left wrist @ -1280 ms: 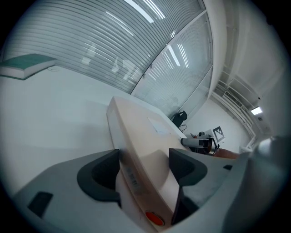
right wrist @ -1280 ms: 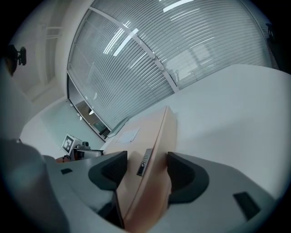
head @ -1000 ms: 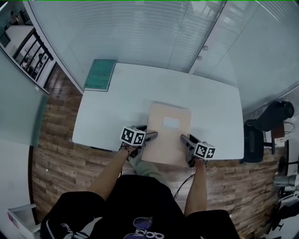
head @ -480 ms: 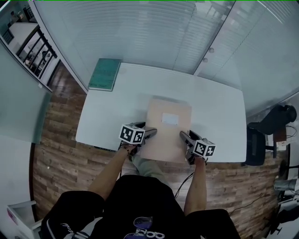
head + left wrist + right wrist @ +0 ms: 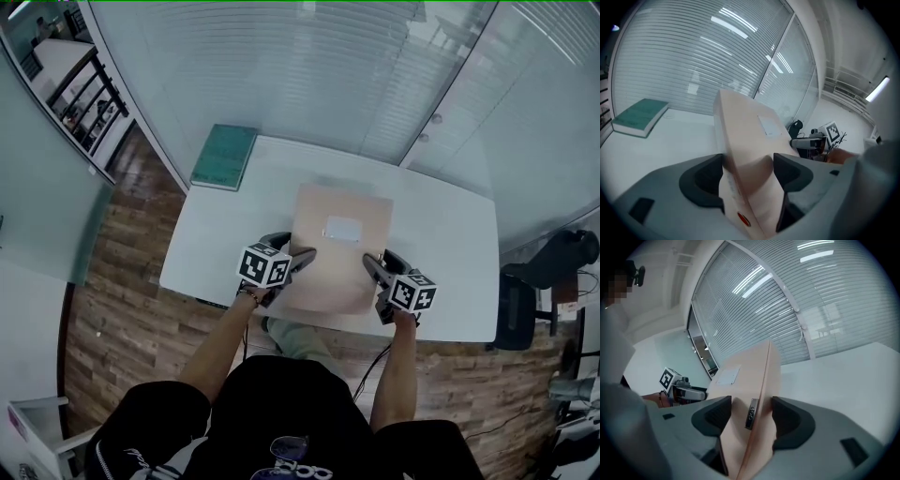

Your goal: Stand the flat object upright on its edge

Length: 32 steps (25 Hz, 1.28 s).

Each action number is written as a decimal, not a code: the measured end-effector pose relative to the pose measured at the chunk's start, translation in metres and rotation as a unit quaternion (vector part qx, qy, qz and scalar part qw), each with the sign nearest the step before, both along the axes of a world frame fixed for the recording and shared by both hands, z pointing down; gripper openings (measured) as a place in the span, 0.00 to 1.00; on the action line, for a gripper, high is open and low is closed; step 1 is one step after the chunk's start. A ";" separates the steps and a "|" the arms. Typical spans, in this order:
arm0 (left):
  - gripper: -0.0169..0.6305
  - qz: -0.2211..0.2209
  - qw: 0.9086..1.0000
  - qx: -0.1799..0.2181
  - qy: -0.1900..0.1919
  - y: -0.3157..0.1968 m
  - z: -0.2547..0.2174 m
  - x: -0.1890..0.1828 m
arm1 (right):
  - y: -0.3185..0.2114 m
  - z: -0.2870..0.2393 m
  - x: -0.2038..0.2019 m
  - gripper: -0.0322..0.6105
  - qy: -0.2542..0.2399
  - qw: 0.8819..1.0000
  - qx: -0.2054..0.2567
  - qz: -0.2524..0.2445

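pinching flat cardboard envelope (image 5: 339, 246) at both sides: left gripper (image 5: 302, 260) clamped on left edge, right gripper (image 5: 372, 269) clamped on right edge, jaws narrowed to its thickness. envelope over middle of white table (image 5: 450, 253), label up; green book (image 5: 225, 157) well apart at far corner. my plan: pivot on far edge, raise near edge with both wrists together, squeeze evenly so it doesn't bow, release only once balanced.

The head view looks steeply down on the bench (image 5: 445, 239), while both gripper views sit low and close, facing each other across the flat box (image 5: 337, 251).
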<state>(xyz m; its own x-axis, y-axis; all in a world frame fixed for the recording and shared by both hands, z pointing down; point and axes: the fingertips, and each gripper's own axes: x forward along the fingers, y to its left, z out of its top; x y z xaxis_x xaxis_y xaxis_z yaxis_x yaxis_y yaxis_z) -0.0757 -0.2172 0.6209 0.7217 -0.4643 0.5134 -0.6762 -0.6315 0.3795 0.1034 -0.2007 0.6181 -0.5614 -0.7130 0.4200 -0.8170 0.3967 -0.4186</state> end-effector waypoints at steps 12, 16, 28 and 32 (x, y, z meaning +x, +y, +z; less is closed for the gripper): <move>0.55 -0.015 0.997 0.080 -0.010 -0.028 -0.053 -0.007 | -0.025 -0.056 -0.007 0.49 0.054 0.996 0.072 -0.011; 0.55 -0.012 0.994 0.111 -0.018 -0.034 -0.070 -0.004 | -0.029 -0.069 -0.003 0.49 0.062 0.994 0.087 -0.004; 0.54 -0.009 0.988 0.149 -0.044 -0.071 -0.096 0.017 | -0.063 -0.099 0.019 0.46 0.091 0.990 0.109 0.001; 0.53 -0.010 0.986 0.161 -0.049 -0.083 -0.106 0.026 | -0.075 -0.107 0.029 0.45 0.089 0.989 0.117 0.004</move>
